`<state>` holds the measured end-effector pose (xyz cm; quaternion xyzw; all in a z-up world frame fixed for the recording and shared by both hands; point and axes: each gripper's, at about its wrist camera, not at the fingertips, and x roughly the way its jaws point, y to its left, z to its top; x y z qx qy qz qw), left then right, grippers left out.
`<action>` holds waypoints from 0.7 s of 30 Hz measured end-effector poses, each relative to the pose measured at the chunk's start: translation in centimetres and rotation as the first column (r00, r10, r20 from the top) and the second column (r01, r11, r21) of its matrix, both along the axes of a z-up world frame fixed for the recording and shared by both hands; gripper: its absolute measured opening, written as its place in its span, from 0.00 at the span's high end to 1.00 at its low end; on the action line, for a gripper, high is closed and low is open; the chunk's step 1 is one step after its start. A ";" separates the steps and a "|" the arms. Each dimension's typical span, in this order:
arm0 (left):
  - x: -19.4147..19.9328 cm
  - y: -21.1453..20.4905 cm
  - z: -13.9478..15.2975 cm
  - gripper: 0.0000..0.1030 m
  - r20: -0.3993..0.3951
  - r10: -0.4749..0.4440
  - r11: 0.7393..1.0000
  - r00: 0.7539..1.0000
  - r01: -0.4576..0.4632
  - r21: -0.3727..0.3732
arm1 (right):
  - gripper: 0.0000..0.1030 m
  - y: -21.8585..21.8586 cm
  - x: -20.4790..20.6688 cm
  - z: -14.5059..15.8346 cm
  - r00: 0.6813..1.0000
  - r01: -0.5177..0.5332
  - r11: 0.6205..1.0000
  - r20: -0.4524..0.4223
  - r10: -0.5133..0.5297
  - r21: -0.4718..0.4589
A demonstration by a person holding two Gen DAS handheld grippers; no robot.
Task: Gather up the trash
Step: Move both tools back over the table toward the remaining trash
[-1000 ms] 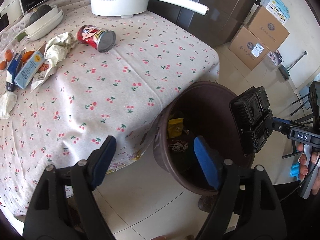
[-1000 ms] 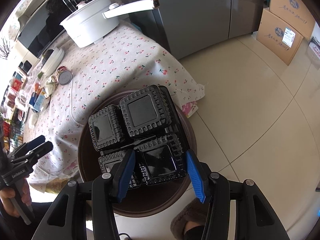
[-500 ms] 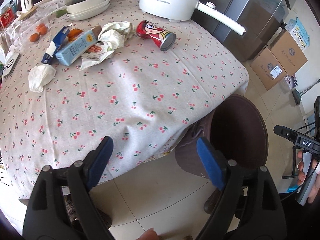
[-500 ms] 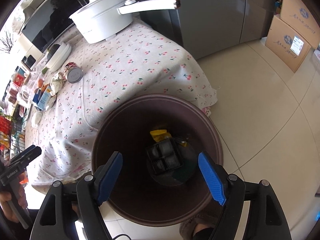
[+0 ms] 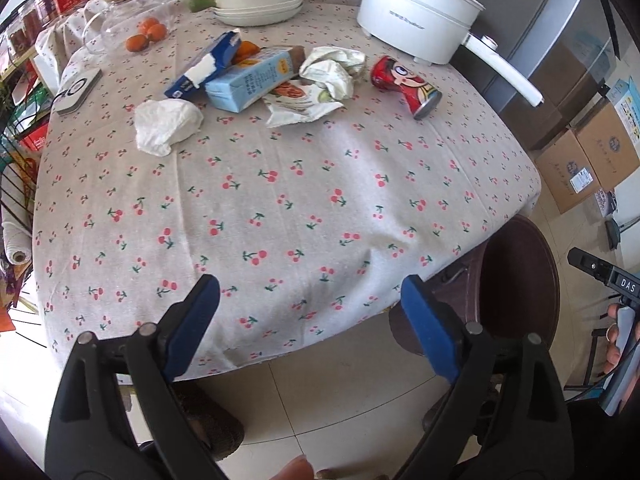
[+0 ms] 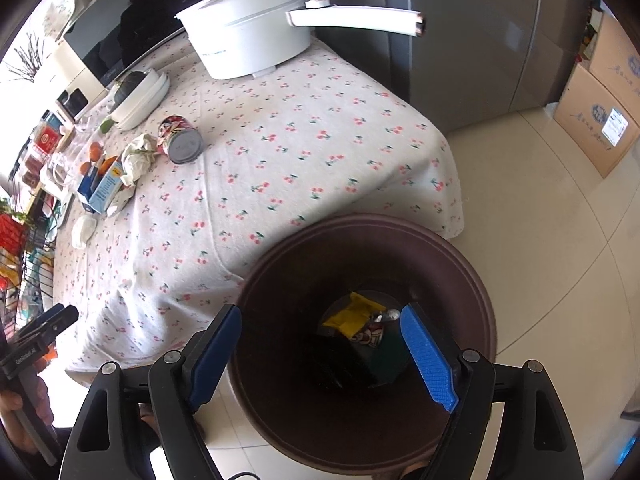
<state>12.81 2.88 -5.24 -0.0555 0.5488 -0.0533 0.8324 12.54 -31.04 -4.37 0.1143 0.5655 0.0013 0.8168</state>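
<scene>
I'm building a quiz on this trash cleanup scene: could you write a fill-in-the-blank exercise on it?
1. The red can lies on its ____ on the tablecloth.
2. The pattern on the tablecloth is of ____.
3. The right gripper hangs over the brown ____, with nothing between its opening jaws.
4. The crumpled tissue lies nearest the light blue ____.

Missing words: side; cherries; bin; carton

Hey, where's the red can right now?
The red can lies on its side on the cherry tablecloth, far right in the left wrist view, between the crumpled wrapper and the white pot.
</scene>
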 end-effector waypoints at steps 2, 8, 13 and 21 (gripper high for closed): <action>0.4 1.2 0.1 0.10 -0.005 0.029 1.000 1.000 -0.029 -0.006 | 0.19 1.0 0.8 0.1 1.000 -0.014 1.000 0.005 0.014 0.001; 2.2 4.5 0.0 0.10 -0.010 0.103 0.995 0.995 -0.103 0.003 | 0.18 4.5 3.6 0.2 0.997 -0.078 0.997 0.001 0.078 0.000; 4.2 5.8 0.0 0.10 -0.006 0.111 0.994 0.994 -0.111 0.017 | 0.18 7.6 7.5 0.5 0.992 -0.123 0.992 0.009 0.123 -0.021; 9.0 8.1 0.1 0.10 0.000 0.063 0.995 0.998 -0.062 0.078 | 0.18 13.2 15.5 -0.9 0.967 -0.256 0.965 -0.006 0.256 -0.065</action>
